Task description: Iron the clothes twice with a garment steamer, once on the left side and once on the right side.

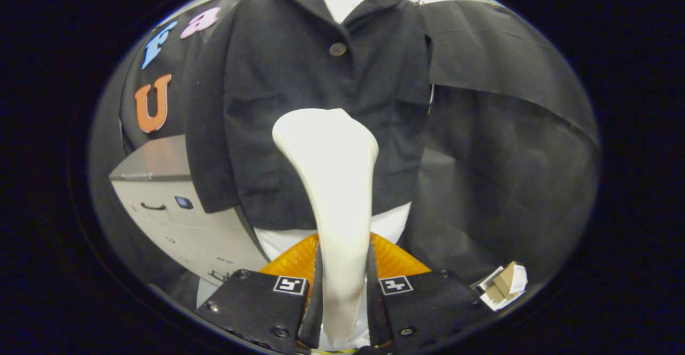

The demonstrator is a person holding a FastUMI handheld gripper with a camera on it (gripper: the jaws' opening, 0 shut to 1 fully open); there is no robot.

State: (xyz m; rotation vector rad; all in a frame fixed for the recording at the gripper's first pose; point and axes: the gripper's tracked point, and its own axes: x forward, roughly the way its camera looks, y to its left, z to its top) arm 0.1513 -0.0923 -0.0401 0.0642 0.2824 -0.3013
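My claw [342,285] is clenched on the garment steamer's [329,183] slim neck, both fingers pressing it. It looks rigid, smooth, top-heavy, so I grip low. Beyond its head hangs the soft dark jacket [299,103], limp on its hanger.

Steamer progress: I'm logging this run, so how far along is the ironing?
Done: the gripper is shut on the steamer. In hand: its head is raised before the middle of the hanging dark jacket. Left: no pass looks done; whether it touches the cloth is unclear.
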